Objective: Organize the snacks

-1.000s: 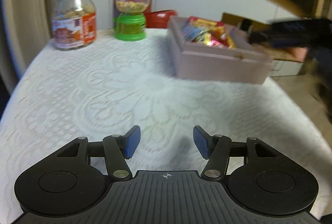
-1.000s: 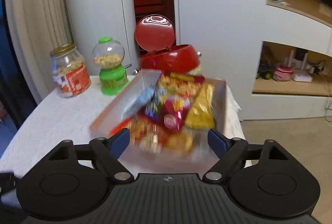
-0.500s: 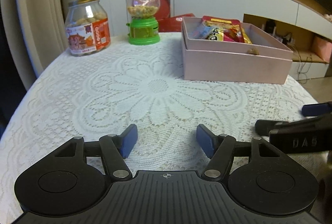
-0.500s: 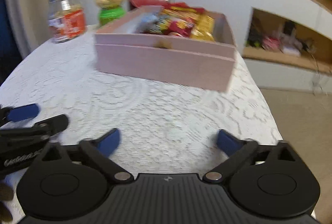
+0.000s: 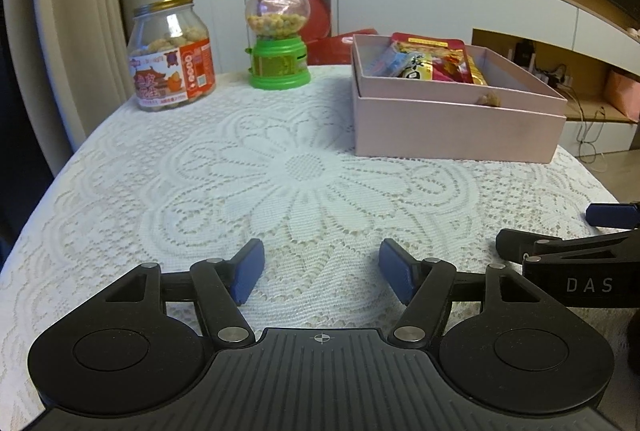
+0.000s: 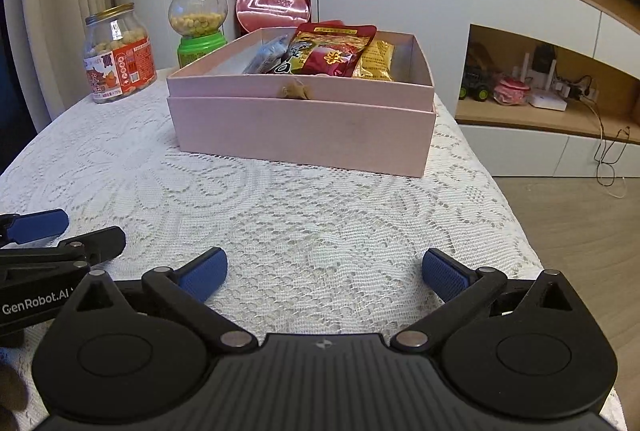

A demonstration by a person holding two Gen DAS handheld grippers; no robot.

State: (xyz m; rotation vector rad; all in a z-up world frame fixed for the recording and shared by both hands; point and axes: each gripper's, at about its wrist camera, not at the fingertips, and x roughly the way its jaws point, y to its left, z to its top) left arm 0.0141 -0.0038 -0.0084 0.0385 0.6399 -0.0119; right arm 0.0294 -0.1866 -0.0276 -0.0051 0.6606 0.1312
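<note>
A pink box (image 5: 456,131) (image 6: 304,135) stands at the far right of the lace-covered table (image 5: 280,191). Several snack packets (image 5: 428,61) (image 6: 332,51) stand in it, red, gold and blue. A small brown snack (image 6: 295,90) sits at its front wall. My left gripper (image 5: 322,271) is open and empty, low over the table's near edge. My right gripper (image 6: 323,273) is open and empty beside it, to the right; it shows in the left wrist view (image 5: 560,243).
A glass jar of snacks with a gold lid (image 5: 172,53) (image 6: 118,53) and a green candy dispenser (image 5: 279,35) (image 6: 199,25) stand at the table's far side. A red bin with an open lid (image 6: 273,5) is behind the table. Shelves lie to the right.
The right gripper has pulled back from above the box to the table's near edge, beside the left one. Both grippers have since settled and stay open.
</note>
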